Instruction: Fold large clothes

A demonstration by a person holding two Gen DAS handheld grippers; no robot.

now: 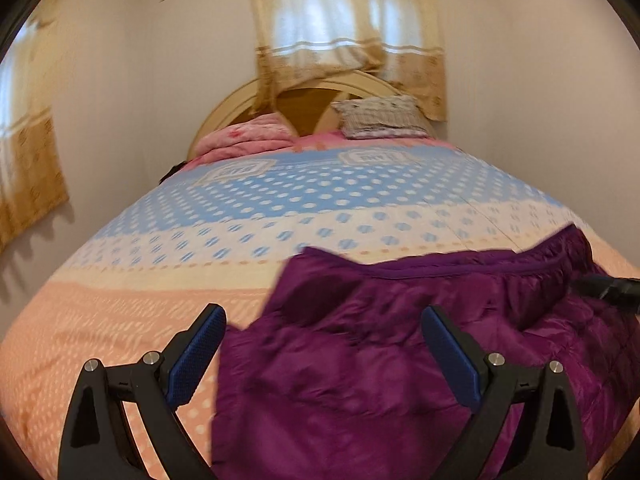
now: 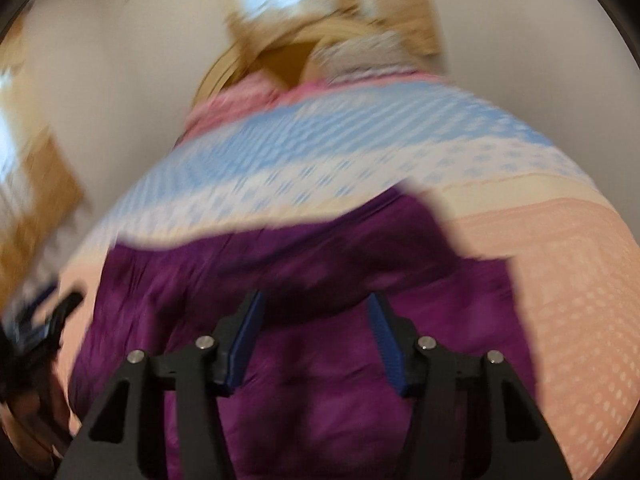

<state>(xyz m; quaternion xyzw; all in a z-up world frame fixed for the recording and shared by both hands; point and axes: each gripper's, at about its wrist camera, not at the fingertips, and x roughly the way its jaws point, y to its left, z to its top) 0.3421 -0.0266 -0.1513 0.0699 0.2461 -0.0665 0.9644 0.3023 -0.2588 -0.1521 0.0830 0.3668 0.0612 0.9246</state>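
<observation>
While the purple jacket lies spread on the bed near its foot, the left gripper hovers over its left edge, jaws wide apart, holding nothing. The right gripper hangs above the jacket's middle, jaws partly open and empty; that view is blurred.

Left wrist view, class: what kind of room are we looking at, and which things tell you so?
Most likely a home bedroom: a large bed under a dotted blue and peach cover, an arched wooden headboard with pillows against it, and a curtained window behind.
</observation>
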